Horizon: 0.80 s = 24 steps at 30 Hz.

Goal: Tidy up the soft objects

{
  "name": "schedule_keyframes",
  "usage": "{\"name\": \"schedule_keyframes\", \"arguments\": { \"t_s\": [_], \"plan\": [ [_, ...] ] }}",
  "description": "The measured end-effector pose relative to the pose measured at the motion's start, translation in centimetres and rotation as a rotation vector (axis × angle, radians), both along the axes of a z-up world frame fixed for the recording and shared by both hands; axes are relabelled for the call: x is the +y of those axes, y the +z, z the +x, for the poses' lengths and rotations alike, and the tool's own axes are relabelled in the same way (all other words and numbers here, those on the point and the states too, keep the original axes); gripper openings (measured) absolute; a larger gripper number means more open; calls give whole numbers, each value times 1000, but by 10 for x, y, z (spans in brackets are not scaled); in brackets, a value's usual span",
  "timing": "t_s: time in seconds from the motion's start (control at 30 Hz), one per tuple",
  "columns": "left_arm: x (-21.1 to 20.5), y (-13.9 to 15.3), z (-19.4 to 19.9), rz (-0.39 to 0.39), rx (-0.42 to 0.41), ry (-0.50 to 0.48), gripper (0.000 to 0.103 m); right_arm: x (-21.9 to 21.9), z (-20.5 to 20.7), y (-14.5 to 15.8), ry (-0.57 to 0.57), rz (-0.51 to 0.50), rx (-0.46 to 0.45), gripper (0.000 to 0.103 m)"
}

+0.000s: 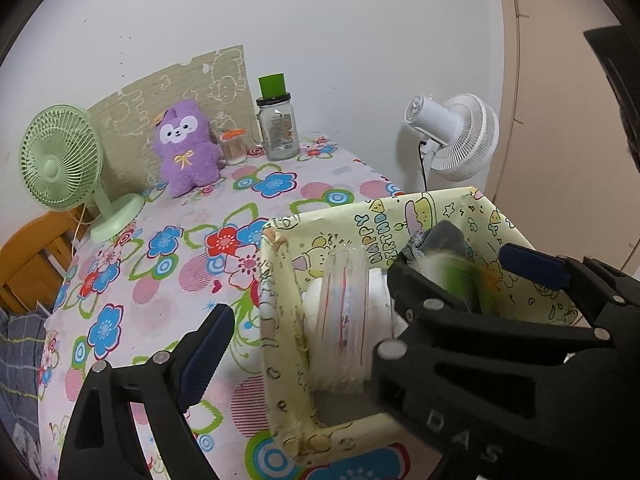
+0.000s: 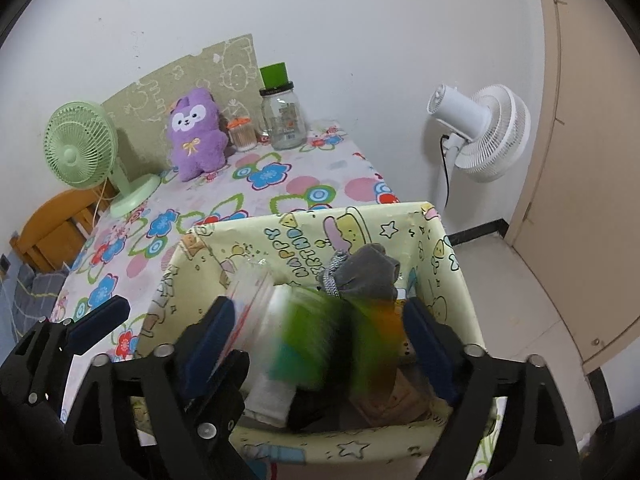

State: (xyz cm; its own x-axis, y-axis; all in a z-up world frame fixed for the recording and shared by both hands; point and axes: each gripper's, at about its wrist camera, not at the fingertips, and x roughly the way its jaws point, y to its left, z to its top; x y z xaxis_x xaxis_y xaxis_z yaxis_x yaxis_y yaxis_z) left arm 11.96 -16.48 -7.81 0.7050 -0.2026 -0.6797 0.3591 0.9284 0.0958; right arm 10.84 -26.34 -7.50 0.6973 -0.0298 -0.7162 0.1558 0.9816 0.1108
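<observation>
A yellow cartoon-print box (image 1: pixel 280 300) (image 2: pixel 460 280) stands at the table's near right corner. It holds a white soft bundle in clear plastic (image 1: pixel 344 312), a grey cloth (image 2: pixel 368 272) and a green-and-orange soft item (image 2: pixel 340 332), which is motion-blurred between the open fingers of my right gripper (image 2: pixel 320 344) over the box. I cannot tell if the fingers touch it. My left gripper (image 1: pixel 360 300) is open, its jaws straddling the box's left wall, and shows in the right wrist view (image 2: pixel 96 322). A purple plush (image 1: pixel 186 148) (image 2: pixel 196 136) sits at the table's back.
A green desk fan (image 1: pixel 60 156) stands back left. A glass jar with a green cup on it (image 1: pixel 278 124) and a small toothpick jar (image 1: pixel 233 146) stand by the wall. A white floor fan (image 1: pixel 456 136) stands beyond the table's right edge. A wooden chair (image 1: pixel 32 256) is left.
</observation>
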Motion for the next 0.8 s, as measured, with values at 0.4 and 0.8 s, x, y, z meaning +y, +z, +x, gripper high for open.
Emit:
{"name": "schedule_keyframes", "arguments": {
  "t_s": [0.4,0.8],
  "plan": [
    [27,13,-18,-19,-34,32,101,24,-21,16,18,-26,-42,94],
    [69,37,-45,-56,-95,90,103,55,-46,43,47,-41,-116,96]
  ]
}}
